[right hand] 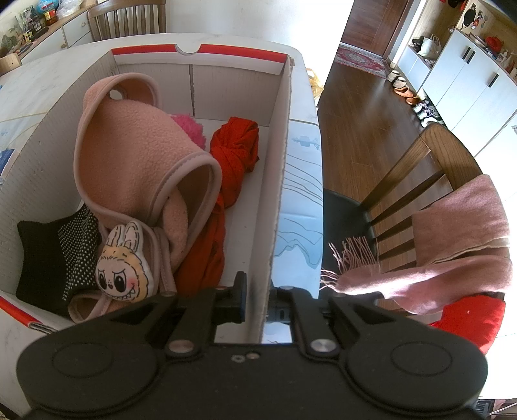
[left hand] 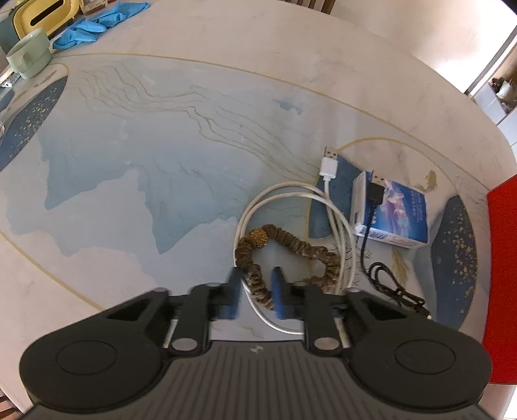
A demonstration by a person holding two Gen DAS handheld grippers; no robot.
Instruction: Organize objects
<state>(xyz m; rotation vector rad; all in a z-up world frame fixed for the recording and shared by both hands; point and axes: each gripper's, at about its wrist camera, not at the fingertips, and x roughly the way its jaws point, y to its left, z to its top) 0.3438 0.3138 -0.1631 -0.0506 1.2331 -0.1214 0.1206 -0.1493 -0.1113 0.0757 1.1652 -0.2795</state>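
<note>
A brown scrunchie lies on the patterned table, tangled with a looped white USB cable. My left gripper points down over them, and its blue pads are shut on one strand of the scrunchie, with the white cable also running between them. A black cable drapes over a small blue-and-white carton. My right gripper is shut on the right wall of the white cardboard box. Inside lie a pink fleece garment, a red cloth, a black dotted sock and a rabbit plush charm.
A green mug, blue gloves and a yellow tissue holder sit at the table's far left. The box's red side stands at the right. A wooden chair with a pink scarf stands beyond the table edge.
</note>
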